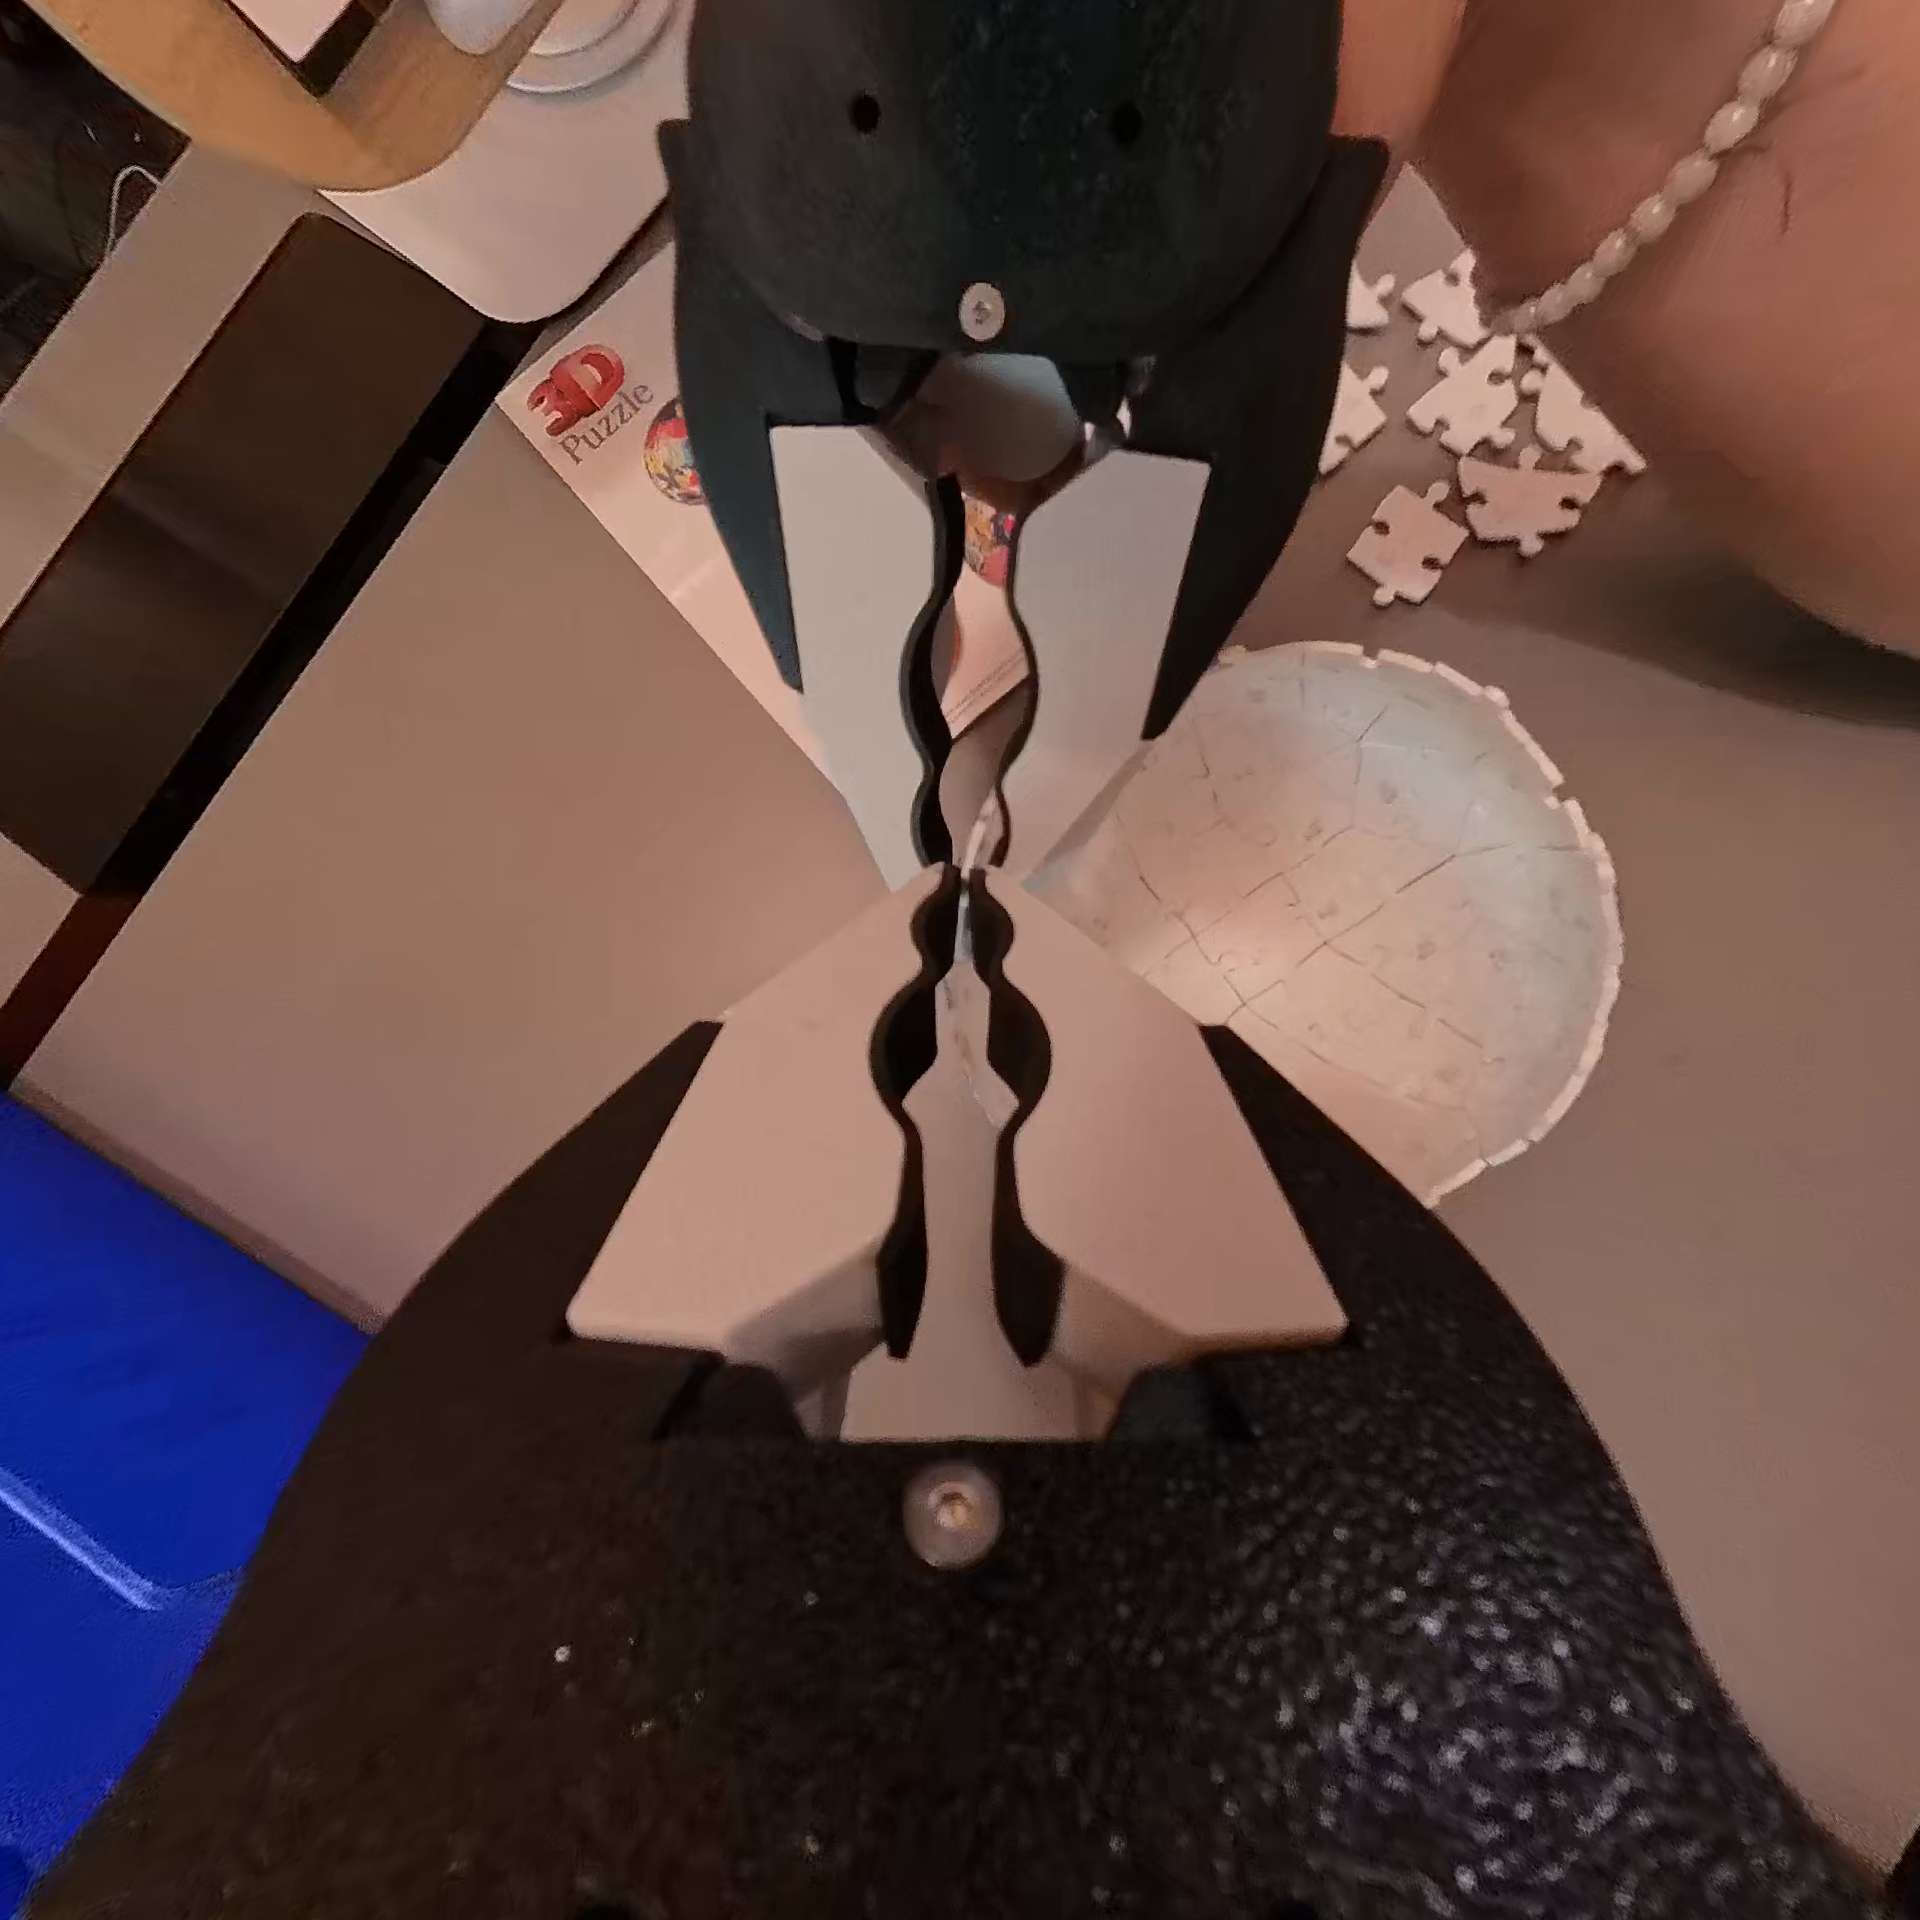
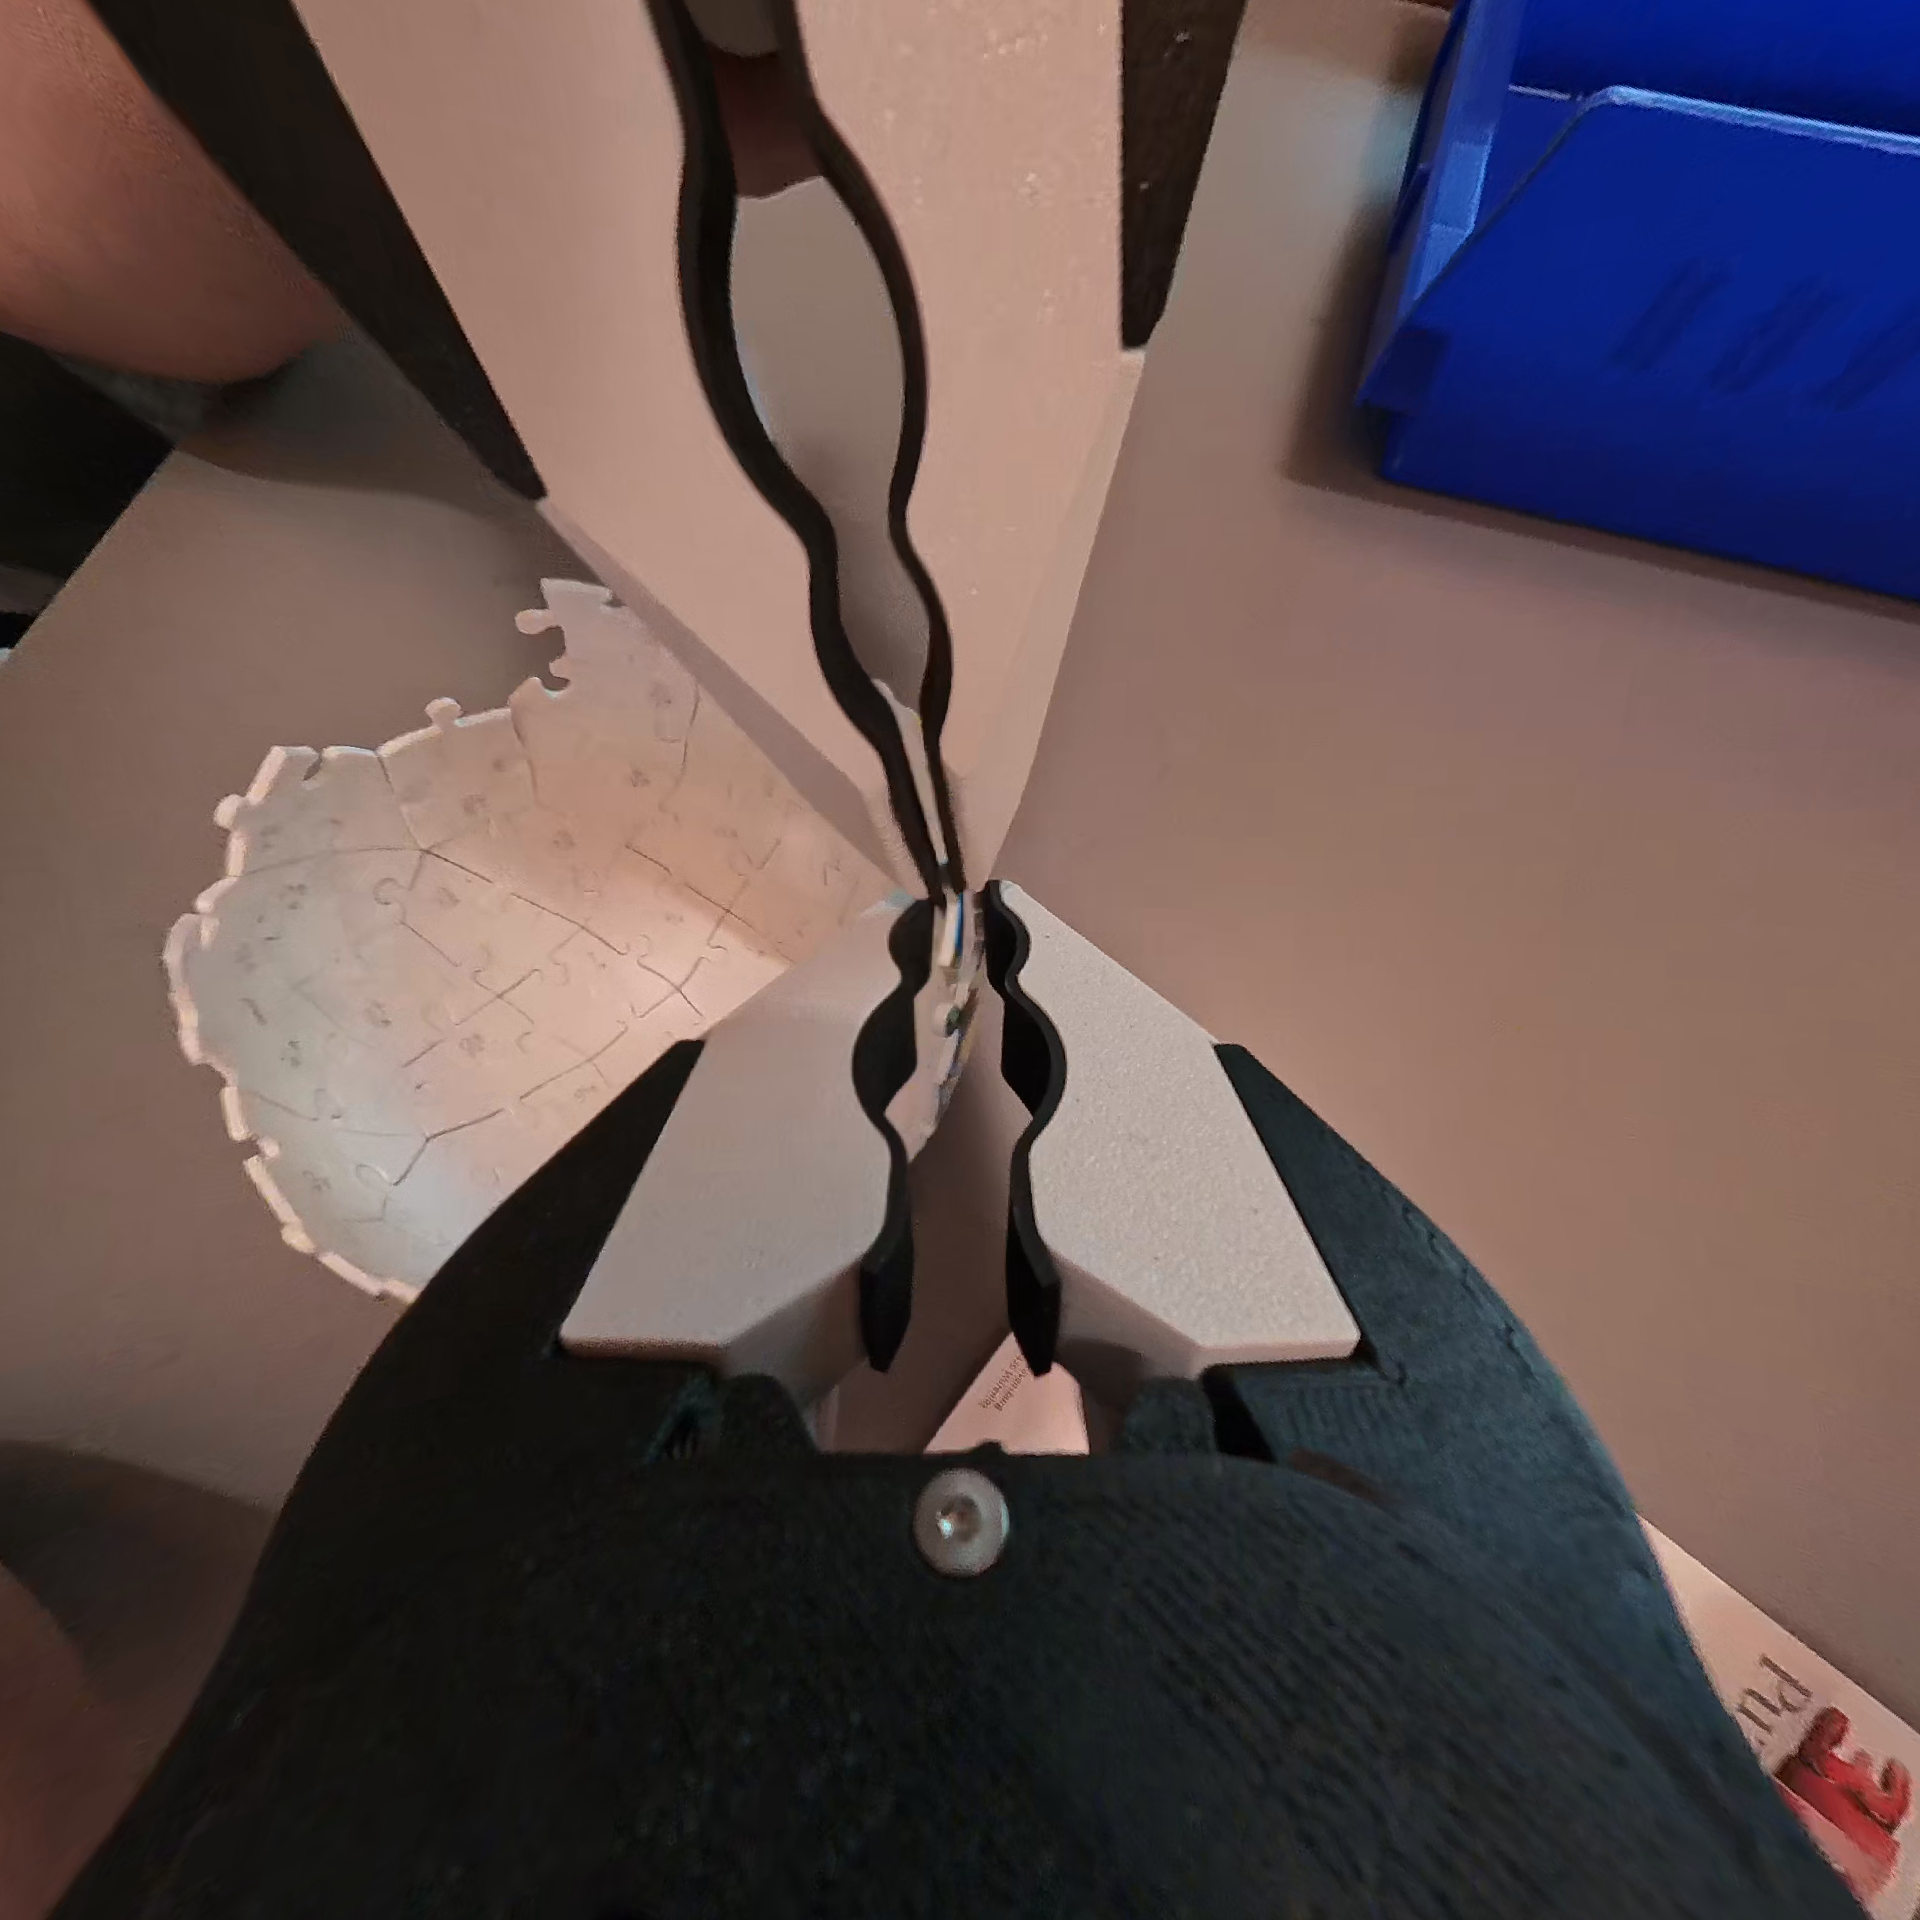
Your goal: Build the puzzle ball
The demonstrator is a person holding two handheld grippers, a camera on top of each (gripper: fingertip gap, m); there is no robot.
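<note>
A half-built puzzle ball (image 1: 1351, 914), a white bowl-shaped shell with its open side up, rests on the grey table; it also shows in the right wrist view (image 2: 447, 987). My left gripper (image 1: 966, 878) is shut on a puzzle piece (image 1: 975, 997) held edge-on. My right gripper (image 2: 956, 899) is shut on another puzzle piece (image 2: 956, 966). The two grippers meet tip to tip above the table beside the shell, so the pieces touch at the tips. The right gripper (image 1: 966, 847) faces the left camera, and the left gripper (image 2: 935, 868) faces the right camera.
Several loose white puzzle pieces (image 1: 1475, 416) lie at the far right by a hand with a bead bracelet (image 1: 1662, 208). A printed puzzle sheet (image 1: 623, 436) lies under the grippers. A blue bin (image 2: 1662, 312) stands on the left gripper's side. A wooden object (image 1: 260, 104) is at the far left. The grippers are tip to tip, or close to it. From either gripper's tips it is about 25 centimetres to the wooden object (image 1: 260, 104).
</note>
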